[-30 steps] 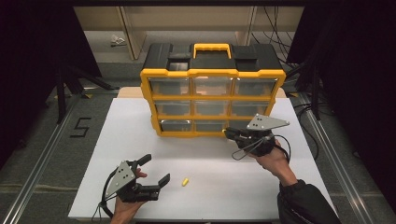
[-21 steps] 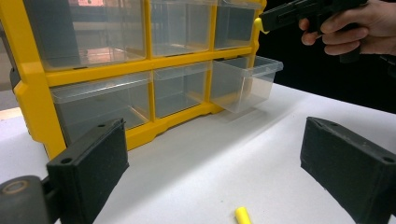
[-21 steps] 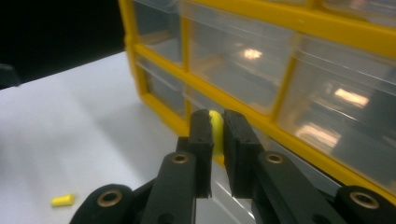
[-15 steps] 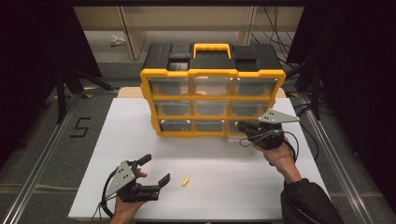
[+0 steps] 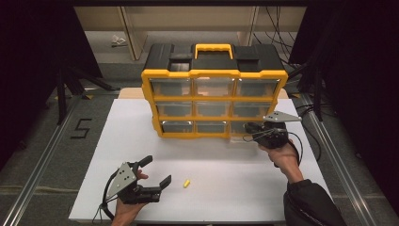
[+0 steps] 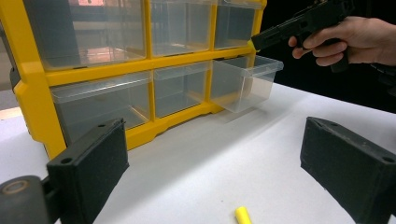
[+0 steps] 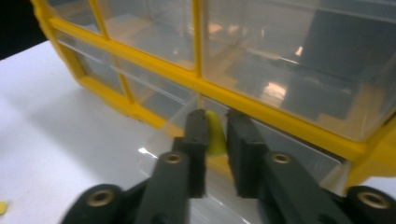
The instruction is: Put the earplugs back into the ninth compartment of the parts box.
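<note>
Nearest the person, the left tongs [image 5: 155, 181] lay low over the white tabletop [image 5: 226, 188] with their jaws standing wide and nothing between them. Just beyond them, a small yellow piece [image 5: 186, 182] lay loose on the tabletop, near the open jaws but not touching them.

Farther off and to the right, the right tongs [image 5: 248, 132] hung over a clear drawer [image 6: 245, 81] pulled partway out of the bottom row's right end. In the right gripper view a second yellow piece [image 7: 214, 133] sat between the two pads, above the open drawer. The jaws were narrow and had just been opening; whether the pads pressed on the piece could not be told.

Behind stood the yellow organizer cabinet [image 5: 214, 75] with three rows of clear drawers and a black top.
</note>
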A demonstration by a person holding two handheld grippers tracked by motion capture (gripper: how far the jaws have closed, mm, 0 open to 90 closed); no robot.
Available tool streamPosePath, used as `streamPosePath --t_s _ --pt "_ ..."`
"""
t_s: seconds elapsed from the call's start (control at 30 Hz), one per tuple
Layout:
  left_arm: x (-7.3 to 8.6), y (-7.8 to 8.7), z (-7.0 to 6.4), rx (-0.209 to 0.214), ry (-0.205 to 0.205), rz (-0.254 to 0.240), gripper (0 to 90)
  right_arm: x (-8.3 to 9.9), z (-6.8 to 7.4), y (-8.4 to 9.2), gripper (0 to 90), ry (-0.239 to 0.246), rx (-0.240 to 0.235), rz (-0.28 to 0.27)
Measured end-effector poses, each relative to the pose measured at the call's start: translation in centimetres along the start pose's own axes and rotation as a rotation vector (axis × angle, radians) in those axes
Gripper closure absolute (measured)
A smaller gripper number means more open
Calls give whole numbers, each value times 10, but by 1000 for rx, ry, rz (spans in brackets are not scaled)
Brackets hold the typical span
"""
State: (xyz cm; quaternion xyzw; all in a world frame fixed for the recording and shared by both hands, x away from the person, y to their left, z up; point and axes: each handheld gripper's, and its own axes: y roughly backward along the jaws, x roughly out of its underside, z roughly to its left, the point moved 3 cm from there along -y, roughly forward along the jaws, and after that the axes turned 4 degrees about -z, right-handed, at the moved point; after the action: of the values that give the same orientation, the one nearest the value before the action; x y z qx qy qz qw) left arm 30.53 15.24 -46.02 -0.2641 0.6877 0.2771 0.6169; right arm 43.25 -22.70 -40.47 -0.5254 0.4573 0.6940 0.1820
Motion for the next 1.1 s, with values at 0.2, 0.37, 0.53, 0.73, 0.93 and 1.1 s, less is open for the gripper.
streamPosePath --t_s 0.2,0.37,0.53,0.73,0.93,1.1 --pt "0 0 0 0 0 0 73 -4 2 1 498 -18 -1 3" --pt "0 0 0 0 0 0 73 -13 18 6 414 8 -43 -26" --pt "0 0 0 0 0 0 73 -22 40 10 354 40 -106 -65" --pt "0 0 0 0 0 0 73 -25 64 11 303 50 -184 -88" --pt "0 0 0 1 1 -1 73 -22 86 6 270 88 -246 -74" --pt "0 0 0 0 1 -3 73 -17 103 1 252 109 -288 -57"
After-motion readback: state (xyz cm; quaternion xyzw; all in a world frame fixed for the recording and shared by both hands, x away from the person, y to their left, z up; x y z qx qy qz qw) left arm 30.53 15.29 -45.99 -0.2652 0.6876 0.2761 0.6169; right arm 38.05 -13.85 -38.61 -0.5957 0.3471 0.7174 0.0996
